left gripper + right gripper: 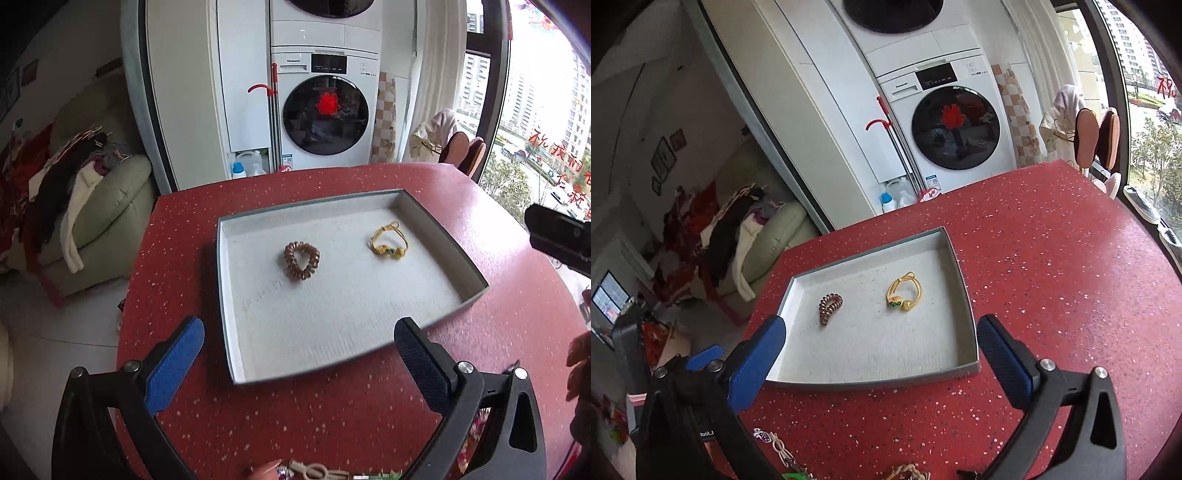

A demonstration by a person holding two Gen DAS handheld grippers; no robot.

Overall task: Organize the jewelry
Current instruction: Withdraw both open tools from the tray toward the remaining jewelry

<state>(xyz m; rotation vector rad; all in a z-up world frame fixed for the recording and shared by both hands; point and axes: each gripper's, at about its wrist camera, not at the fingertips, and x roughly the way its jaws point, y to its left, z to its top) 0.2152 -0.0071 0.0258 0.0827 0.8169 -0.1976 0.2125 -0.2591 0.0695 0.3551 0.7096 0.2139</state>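
Daylight pours in from the window to the right of the left gripper, so bright that the outdoor scene washes out to near white. The red table and the white tray ahead of the blue pads are evenly lit, with only soft shadows under the tray walls. The washing machine door beyond the right gripper mirrors the room in glare. Far left of both claws the room falls dim. Fisheye bending curves straight edges and blackens corners; near edges blur slightly.
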